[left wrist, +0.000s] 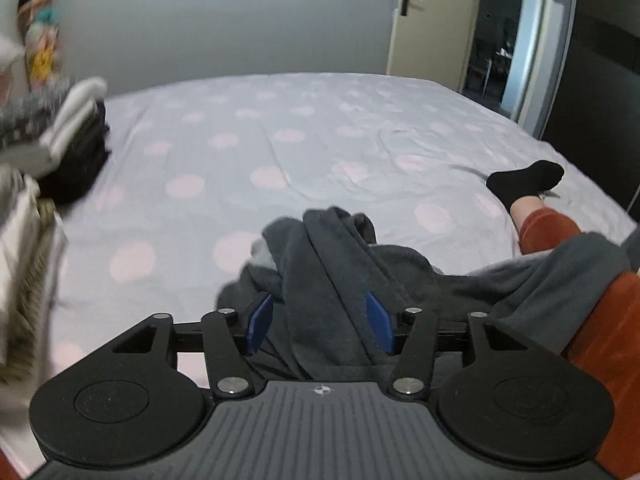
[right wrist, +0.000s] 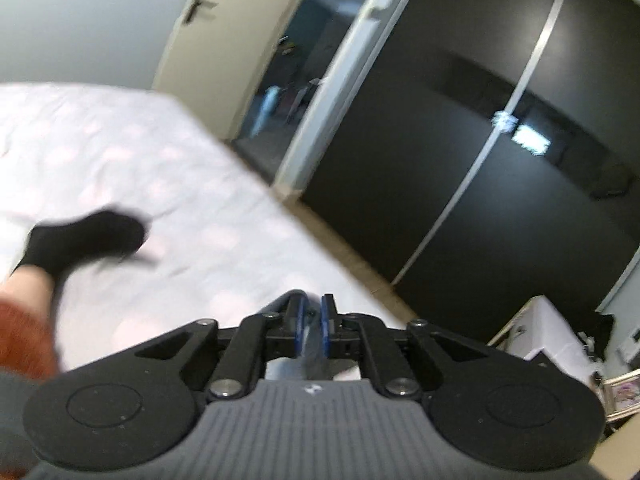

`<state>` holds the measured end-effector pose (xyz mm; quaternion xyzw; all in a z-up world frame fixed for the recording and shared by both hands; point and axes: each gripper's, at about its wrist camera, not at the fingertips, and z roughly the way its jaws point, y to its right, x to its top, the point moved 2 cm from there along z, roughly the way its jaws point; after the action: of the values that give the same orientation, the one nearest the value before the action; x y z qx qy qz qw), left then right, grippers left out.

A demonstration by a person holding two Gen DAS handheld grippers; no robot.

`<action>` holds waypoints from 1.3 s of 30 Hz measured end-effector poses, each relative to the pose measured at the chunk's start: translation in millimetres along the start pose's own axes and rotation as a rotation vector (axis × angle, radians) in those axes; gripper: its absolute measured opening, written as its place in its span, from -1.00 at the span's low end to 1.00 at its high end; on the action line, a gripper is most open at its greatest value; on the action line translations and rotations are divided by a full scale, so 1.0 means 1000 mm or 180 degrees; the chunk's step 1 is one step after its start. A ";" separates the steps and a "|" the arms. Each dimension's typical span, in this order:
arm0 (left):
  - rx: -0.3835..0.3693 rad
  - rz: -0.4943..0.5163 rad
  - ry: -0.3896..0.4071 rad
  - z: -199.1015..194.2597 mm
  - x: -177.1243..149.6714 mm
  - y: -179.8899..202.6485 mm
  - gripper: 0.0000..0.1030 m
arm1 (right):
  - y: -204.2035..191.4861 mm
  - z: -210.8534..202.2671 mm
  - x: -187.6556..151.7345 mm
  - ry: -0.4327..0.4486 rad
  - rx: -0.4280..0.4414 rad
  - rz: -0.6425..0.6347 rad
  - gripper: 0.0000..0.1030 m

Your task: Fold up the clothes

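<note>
Left wrist view: left tongs apart around a dark grey fleece garment on the pink-dotted lilac bed; right tongs clamped on pale cloth beside the bed.

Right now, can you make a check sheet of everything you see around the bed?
Surface: bed, dotted sheet, wrinkled.
Job's things: dark garment bunched at the near edge, between the left hand-held gripper fingers, which stand apart.
Clutter: clothes pile at left; doll on the wall.
Grippers: right hand-held gripper nearly closed on a thin bit of pale fabric.
Cables: nothing seen.
Surroundings: person's leg, black sock; open door; dark wardrobe.
</note>
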<state>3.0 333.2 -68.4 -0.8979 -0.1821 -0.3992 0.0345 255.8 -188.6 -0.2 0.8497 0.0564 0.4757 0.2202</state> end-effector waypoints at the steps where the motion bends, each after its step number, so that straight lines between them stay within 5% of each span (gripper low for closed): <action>1: 0.0031 -0.0051 -0.0028 0.004 -0.002 -0.001 0.23 | -0.009 -0.006 -0.004 0.0032 0.0047 -0.0071 -0.64; 3: 0.0106 -0.0161 -0.0088 0.012 -0.009 -0.006 0.24 | -0.027 -0.021 -0.010 0.0164 0.0199 -0.0211 -0.25; 8: 0.0252 -0.0508 -0.0230 0.031 -0.024 -0.009 0.11 | -0.077 -0.065 -0.019 0.0559 0.0780 -0.0607 -0.11; 10: 0.0277 -0.0588 -0.0240 0.035 -0.032 -0.009 -0.45 | -0.105 -0.084 -0.022 0.0599 0.1105 -0.0752 -0.08; 12: 0.0276 -0.0630 -0.0190 0.032 -0.036 -0.009 -0.81 | -0.137 -0.103 -0.024 0.0591 0.1435 -0.0901 -0.05; 16: 0.0345 -0.0626 0.0017 0.007 -0.037 -0.010 -0.94 | -0.209 -0.141 -0.017 0.0556 0.2095 -0.1188 0.04; 22: 0.0630 -0.0500 -0.0066 -0.037 -0.046 -0.019 -0.94 | -0.302 -0.185 -0.012 0.0488 0.2760 -0.1692 0.19; 29: 0.0787 -0.0604 -0.0878 -0.042 -0.105 -0.031 -0.92 | -0.356 -0.199 -0.024 0.0090 0.3107 -0.1820 0.24; 31: 0.0808 -0.0670 -0.0873 -0.042 -0.115 -0.032 -0.90 | -0.363 -0.197 -0.027 -0.0036 0.3162 -0.1778 0.24; 33: 0.0810 -0.0776 -0.0607 -0.052 -0.113 -0.035 -0.88 | -0.365 -0.197 -0.030 -0.0103 0.3195 -0.1737 0.25; 35: 0.0810 -0.0879 -0.0342 -0.062 -0.110 -0.038 -0.67 | -0.368 -0.196 -0.031 -0.0125 0.3237 -0.1704 0.26; 39: 0.0734 -0.0942 -0.0198 -0.057 -0.091 -0.048 -0.29 | -0.365 -0.198 -0.032 -0.0136 0.3382 -0.1600 0.28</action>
<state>-110.0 338.9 -100.5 -0.8633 -0.3578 -0.3484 0.0724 115.6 192.7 -92.4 0.8136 0.4823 0.2982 -0.1287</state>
